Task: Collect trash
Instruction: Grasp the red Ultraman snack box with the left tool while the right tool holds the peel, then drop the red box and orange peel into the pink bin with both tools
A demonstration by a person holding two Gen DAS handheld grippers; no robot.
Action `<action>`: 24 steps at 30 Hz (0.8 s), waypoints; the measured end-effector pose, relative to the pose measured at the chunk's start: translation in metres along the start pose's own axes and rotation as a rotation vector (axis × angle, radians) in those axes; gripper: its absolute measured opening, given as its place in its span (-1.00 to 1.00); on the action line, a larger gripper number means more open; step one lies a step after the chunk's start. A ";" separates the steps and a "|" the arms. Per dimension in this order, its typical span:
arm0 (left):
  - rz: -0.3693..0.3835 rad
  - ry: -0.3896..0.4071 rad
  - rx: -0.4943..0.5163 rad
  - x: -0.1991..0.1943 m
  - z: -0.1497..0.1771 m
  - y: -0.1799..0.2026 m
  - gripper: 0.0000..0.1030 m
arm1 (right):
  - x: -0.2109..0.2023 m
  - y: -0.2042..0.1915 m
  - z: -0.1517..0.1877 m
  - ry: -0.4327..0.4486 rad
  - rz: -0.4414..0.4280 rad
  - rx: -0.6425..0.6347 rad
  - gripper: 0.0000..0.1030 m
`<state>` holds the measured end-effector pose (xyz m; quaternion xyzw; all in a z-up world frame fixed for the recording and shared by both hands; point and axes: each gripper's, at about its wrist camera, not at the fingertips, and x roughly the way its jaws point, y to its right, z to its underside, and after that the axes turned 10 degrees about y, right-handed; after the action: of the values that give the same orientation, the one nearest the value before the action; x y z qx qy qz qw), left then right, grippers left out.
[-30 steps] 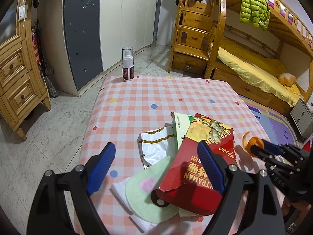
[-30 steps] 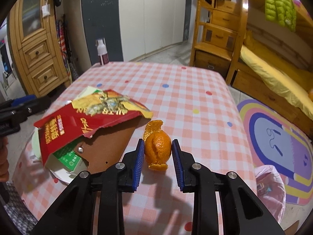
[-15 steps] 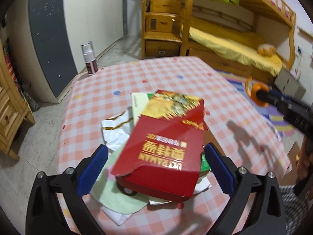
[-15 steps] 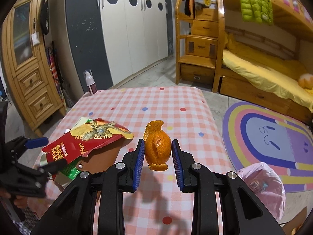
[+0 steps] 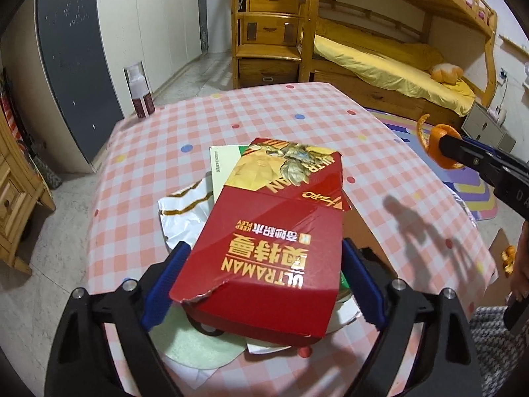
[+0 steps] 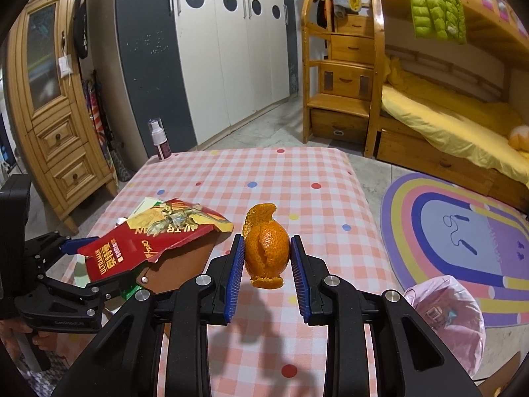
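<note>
The orange peel (image 6: 266, 248) is pinched in the right gripper (image 6: 267, 266), above the table (image 6: 281, 172). The left gripper (image 5: 261, 284), its jaws just closing from wide, straddles the red carton (image 5: 274, 241); contact seems unmade. The carton should be squeezed squarely across its sides before lifting.

Red box (image 5: 264, 251) — "ULTRAMAN" (also "KEEP PLAY").

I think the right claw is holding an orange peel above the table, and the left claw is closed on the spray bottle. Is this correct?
Not quite. In the left wrist view the left claw straddles the red box, not the spray bottle, which stands at the table's far corner. The right claw does hold the orange peel.
</note>
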<state>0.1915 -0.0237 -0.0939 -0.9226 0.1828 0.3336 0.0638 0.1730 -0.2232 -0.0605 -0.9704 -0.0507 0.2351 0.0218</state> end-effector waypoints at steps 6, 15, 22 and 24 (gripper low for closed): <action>-0.016 0.129 0.039 -0.026 -0.007 0.009 0.55 | -0.003 0.002 -0.001 0.013 0.005 0.008 -0.44; 0.020 0.285 -0.018 -0.053 -0.023 0.012 0.54 | -0.009 0.008 -0.005 0.036 0.008 0.033 -0.44; 0.015 0.315 0.001 -0.050 -0.031 0.045 0.54 | -0.034 0.032 -0.017 0.093 0.036 0.071 -0.44; 0.013 0.324 0.022 -0.048 -0.034 0.060 0.54 | -0.044 0.045 -0.016 0.106 0.058 0.088 -0.44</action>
<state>0.1544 -0.0730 -0.0368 -0.9624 0.2002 0.1789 0.0412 0.1455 -0.2731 -0.0296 -0.9806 -0.0112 0.1860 0.0601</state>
